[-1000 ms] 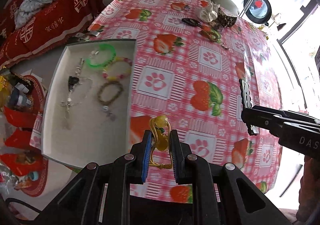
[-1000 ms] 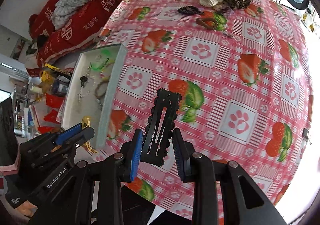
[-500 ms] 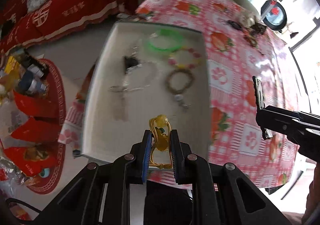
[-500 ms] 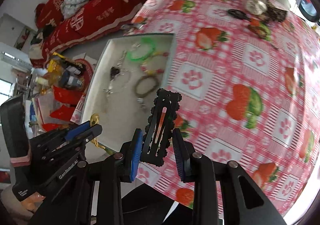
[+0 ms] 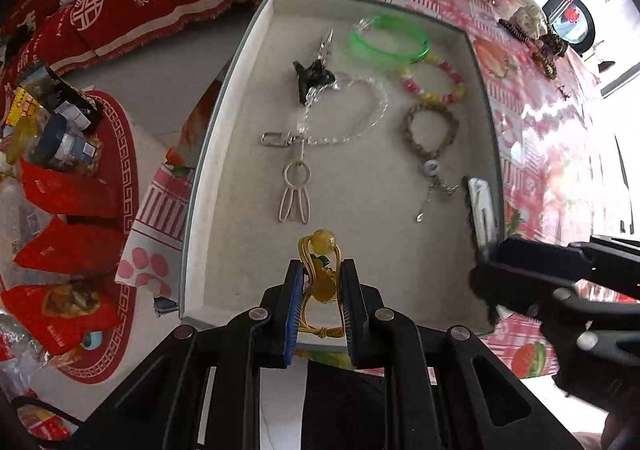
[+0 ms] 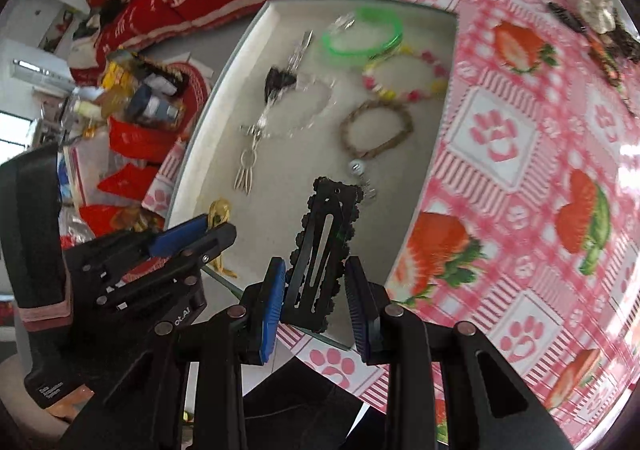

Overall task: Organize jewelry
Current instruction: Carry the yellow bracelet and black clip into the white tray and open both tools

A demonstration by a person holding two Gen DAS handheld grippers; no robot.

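My left gripper [image 5: 320, 304] clamps a light, floppy yellow cord charm [image 5: 320, 274] mid-loop, my right gripper [image 6: 316, 302] a stiff black hair clip [image 6: 324, 246] by its base, tray [image 5: 224, 154] at twelve o'clock.

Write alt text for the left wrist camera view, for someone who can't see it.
The left gripper holds a yellow beaded cord ornament above the near end of a shallow white tray on a pink strawberry-print tablecloth. In the tray lie a green plastic bangle, beaded bracelets and a keychain. At right, the right gripper holds a black hair clip.
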